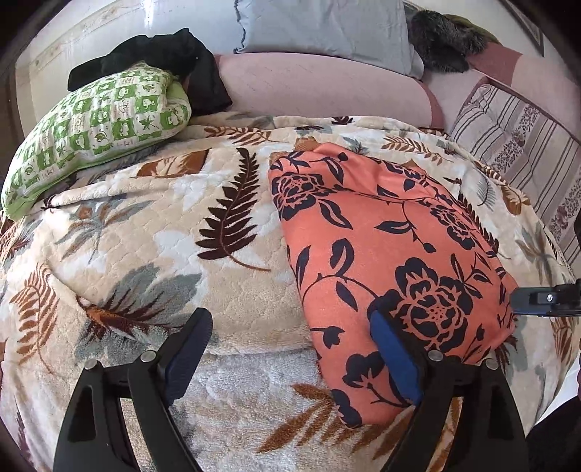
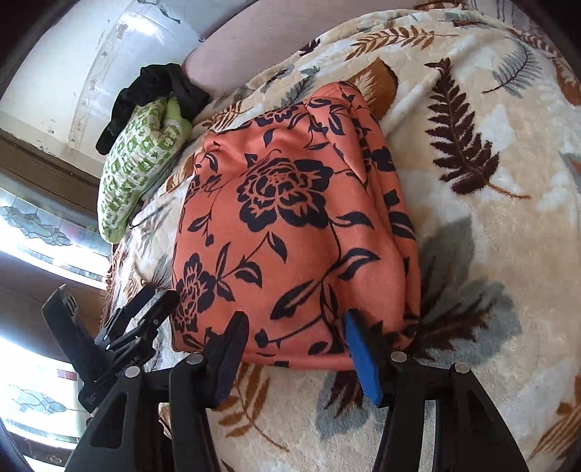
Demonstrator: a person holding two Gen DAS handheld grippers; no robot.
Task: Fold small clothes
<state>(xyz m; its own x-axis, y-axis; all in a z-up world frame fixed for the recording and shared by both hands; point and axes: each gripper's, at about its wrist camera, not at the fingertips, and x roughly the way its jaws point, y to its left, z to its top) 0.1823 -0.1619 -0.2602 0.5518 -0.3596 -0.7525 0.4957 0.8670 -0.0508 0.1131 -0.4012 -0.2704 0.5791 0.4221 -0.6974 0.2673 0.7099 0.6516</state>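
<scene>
Both claws are standing apart with nothing pinched between them. Left gripper is spread wide over the blanket, its right finger lying over the near edge of the orange floral garment, but no grip on it. Right gripper has its jaws parted too, tips sitting right at the garment's near hem, cloth not clamped.

Garment itself is folded into a chunky rectangle, orange with dark navy roses, lying flat on the cream leaf-print blanket.

Further out: a green-and-white checked pillow at the blanket's far left corner with some black clothing piled behind it, then a pink bolster, a pale blue pillow and a striped cushion off to the right.
</scene>
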